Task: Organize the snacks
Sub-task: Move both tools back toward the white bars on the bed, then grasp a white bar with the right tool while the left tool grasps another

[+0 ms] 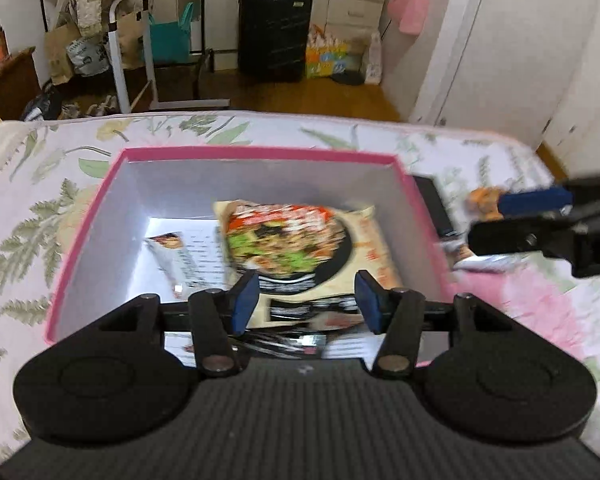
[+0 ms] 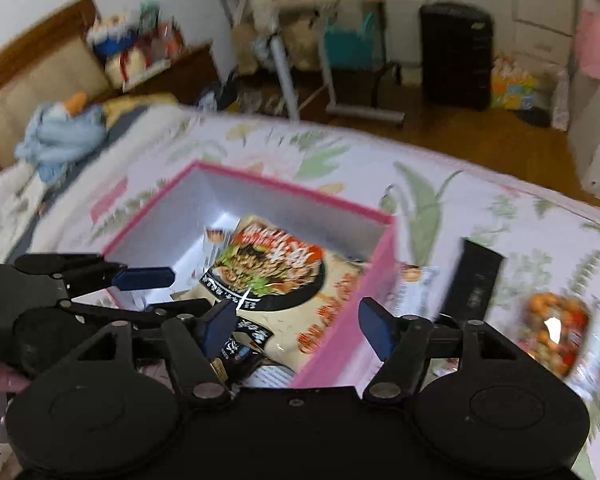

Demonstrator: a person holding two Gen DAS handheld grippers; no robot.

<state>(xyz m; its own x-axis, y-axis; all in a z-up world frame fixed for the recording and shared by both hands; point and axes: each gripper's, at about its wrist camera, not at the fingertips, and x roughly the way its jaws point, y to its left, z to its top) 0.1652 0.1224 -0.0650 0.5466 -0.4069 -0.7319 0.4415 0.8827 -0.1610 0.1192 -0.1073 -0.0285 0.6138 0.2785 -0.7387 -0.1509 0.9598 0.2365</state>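
Snacks were split between two places: a large noodle packet [image 1: 296, 244] lay tilted inside the pink-rimmed box [image 1: 256, 155] on the floral bedspread [image 1: 36, 184], partly over a smaller white packet [image 1: 180, 254] on the box floor, while a packet of mixed nuts [image 2: 556, 336] lay on the cover outside the box, to its right and near a flat black object [image 2: 474, 280] I could not identify. In my judgement the chief risk was the noodle packet: its lower corner seemed to ride up against the near wall, so another packet dropped on top might slide off or lie crooked. Both views were blurred, so a hurried reach toward the nuts could close on the soft bedspread instead, or nudge the box's right wall. The left gripper [image 1: 306, 300] hung over the near edge of the box, pointing down into it, its blue pads spread apart with nothing between them. The right gripper [image 2: 298, 330] hovered low over the box's near right corner, angled across it, likewise spread wide and empty; in the left wrist view it reached in from the right side, beside the box.
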